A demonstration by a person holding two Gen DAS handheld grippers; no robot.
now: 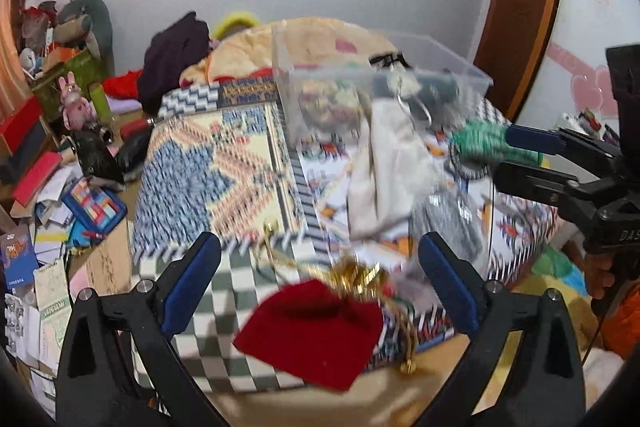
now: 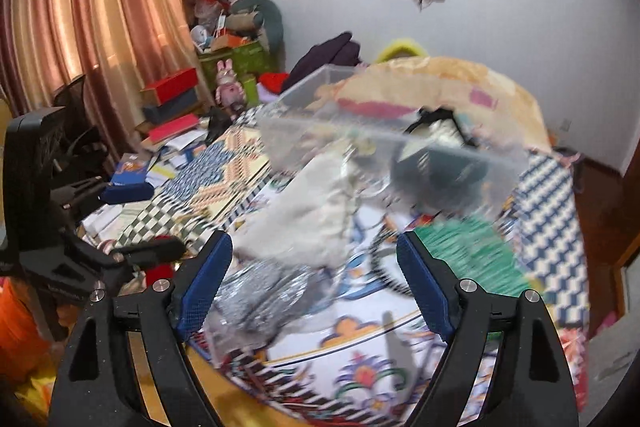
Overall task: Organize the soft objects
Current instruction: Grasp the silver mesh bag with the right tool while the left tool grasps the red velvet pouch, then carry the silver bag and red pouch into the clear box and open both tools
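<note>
Left gripper [image 1: 320, 279], fingers wide open and empty, over limp red velvet drawstring pouch [image 1: 308, 331] at patterned bedspread's [image 1: 208, 163] near edge; light, best pinched mid-fabric. Right gripper [image 2: 314, 283] likewise open, empty.

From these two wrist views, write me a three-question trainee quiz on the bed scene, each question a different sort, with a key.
1. True or false: the left gripper is clamped on the red velvet pouch.
2. Multiple choice: the clear plastic bin sits (A) on the floor, (B) on the patterned bedspread, (C) on the red box.
3. Fill in: in the right wrist view, the item just beyond the right gripper's right finger is a ______ knitted piece.

Key
1. False. Both fingers stand wide apart, and the pouch lies between them on the bed.
2. B.
3. Green.
</note>
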